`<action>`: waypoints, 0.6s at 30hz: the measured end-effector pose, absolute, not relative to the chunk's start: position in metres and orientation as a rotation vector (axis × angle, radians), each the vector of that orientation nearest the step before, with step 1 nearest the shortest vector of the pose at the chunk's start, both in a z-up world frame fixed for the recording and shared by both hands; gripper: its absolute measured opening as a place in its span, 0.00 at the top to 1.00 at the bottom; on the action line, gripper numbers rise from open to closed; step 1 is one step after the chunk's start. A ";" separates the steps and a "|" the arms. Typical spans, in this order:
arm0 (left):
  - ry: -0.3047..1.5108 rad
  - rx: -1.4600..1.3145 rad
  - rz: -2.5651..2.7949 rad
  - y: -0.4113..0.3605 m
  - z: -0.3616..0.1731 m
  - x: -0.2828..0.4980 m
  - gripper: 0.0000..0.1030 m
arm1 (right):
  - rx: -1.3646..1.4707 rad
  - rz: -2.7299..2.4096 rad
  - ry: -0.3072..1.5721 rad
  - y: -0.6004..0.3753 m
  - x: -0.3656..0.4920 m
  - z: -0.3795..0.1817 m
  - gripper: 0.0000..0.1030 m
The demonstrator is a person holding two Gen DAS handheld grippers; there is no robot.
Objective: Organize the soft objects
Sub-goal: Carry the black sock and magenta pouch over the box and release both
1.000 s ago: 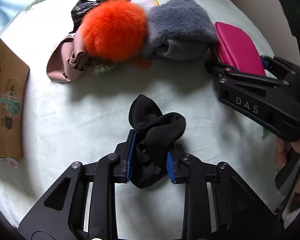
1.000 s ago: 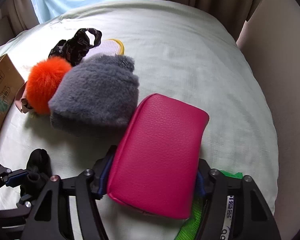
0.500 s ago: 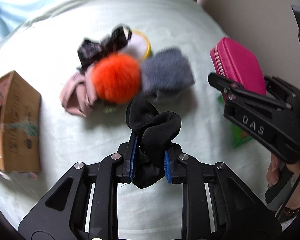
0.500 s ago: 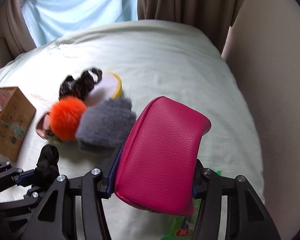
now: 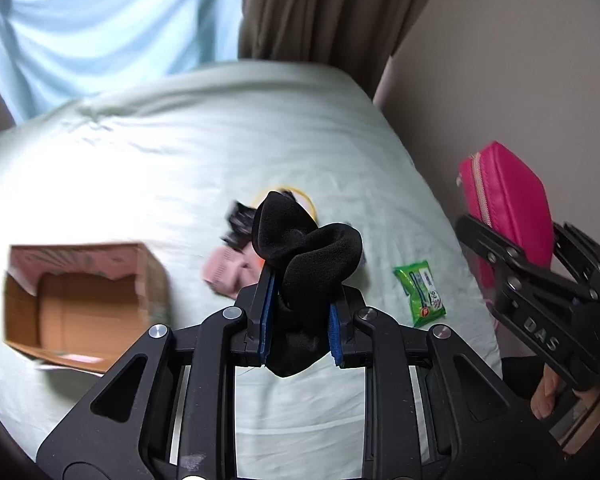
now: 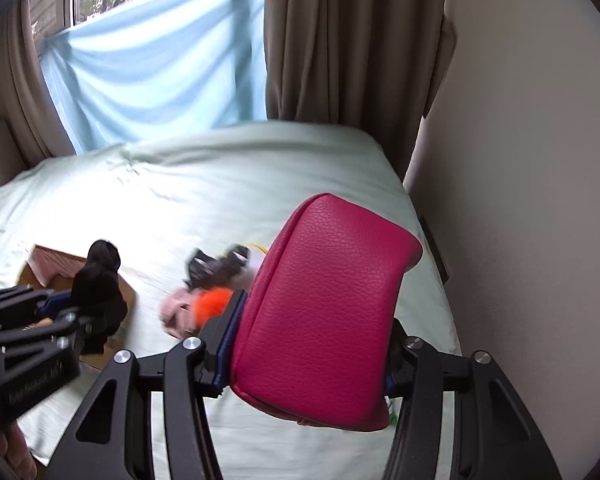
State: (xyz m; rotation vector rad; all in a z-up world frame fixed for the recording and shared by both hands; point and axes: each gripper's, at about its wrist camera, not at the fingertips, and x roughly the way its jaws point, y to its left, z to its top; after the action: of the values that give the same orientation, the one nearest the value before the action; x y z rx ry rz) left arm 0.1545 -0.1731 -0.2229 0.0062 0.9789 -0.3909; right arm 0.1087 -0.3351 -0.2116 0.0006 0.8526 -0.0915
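My left gripper (image 5: 300, 316) is shut on a black sock (image 5: 306, 256) and holds it high above the bed. It also shows in the right wrist view (image 6: 100, 280). My right gripper (image 6: 308, 344) is shut on a pink leather pouch (image 6: 324, 308), also lifted; the pouch shows at the right of the left wrist view (image 5: 508, 212). Below lie a pink cloth (image 5: 224, 270), an orange pompom (image 6: 212, 302) and a black patterned item (image 6: 216, 266), partly hidden by what I hold.
An open cardboard box (image 5: 76, 300) sits on the pale green bed (image 5: 180, 160) at the left. A green packet (image 5: 420, 294) lies on the bed at the right. A wall (image 6: 520, 120) stands to the right; curtains (image 6: 340, 40) and window behind.
Both grippers have risen well above the bed with the sock and the pouch; the pile of soft items now looks small and far below, and the box's open top has come into view.
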 end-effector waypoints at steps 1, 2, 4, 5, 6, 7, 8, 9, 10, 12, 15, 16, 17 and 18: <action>0.970 0.003 -0.389 -0.162 -0.213 0.158 0.81 | 0.007 -0.094 0.846 -0.324 0.105 -0.197 0.52; 0.961 -0.001 -0.385 -0.150 -0.203 0.158 0.81 | 0.011 -0.094 0.841 -0.316 0.101 -0.187 0.52; 0.944 -0.007 -0.371 -0.129 -0.185 0.156 0.81 | 0.015 -0.091 0.829 -0.297 0.094 -0.168 0.52; 0.934 -0.012 -0.361 -0.115 -0.176 0.156 0.81 | 0.013 -0.084 0.824 -0.282 0.091 -0.157 0.52; 0.927 -0.018 -0.352 -0.102 -0.170 0.156 0.81 | 0.011 -0.077 0.818 -0.270 0.089 -0.149 0.52; 0.920 -0.023 -0.342 -0.089 -0.164 0.156 0.81 | 0.010 -0.070 0.810 -0.259 0.086 -0.144 0.52; 0.918 -0.028 -0.330 -0.074 -0.160 0.156 0.81 | 0.011 -0.059 0.806 -0.246 0.086 -0.139 0.51; 0.919 -0.036 -0.317 -0.058 -0.157 0.157 0.81 | 0.013 -0.050 0.803 -0.233 0.086 -0.135 0.51; 0.919 -0.044 -0.307 -0.043 -0.153 0.156 0.81 | 0.017 -0.042 0.800 -0.225 0.085 -0.132 0.51; 0.921 -0.053 -0.285 -0.014 -0.149 0.157 0.81 | 0.026 -0.014 0.797 -0.197 0.087 -0.126 0.51; 0.926 -0.044 -0.260 0.023 -0.152 0.162 0.81 | 0.015 0.020 0.790 -0.157 0.092 -0.125 0.51; 0.931 -0.040 -0.251 0.036 -0.153 0.165 0.81 | 0.012 0.034 0.790 -0.140 0.095 -0.125 0.51; 0.938 -0.038 -0.242 0.050 -0.155 0.168 0.81 | 0.014 0.042 0.792 -0.130 0.098 -0.126 0.51; 0.946 -0.036 -0.236 0.061 -0.158 0.171 0.81 | 0.020 0.052 0.797 -0.120 0.104 -0.131 0.51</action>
State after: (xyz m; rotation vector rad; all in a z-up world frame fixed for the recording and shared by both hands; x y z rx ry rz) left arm 0.1715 0.0609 -0.1583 -0.0356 0.9461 -0.2361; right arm 0.1035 -0.1201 -0.1308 0.0200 0.7973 0.0520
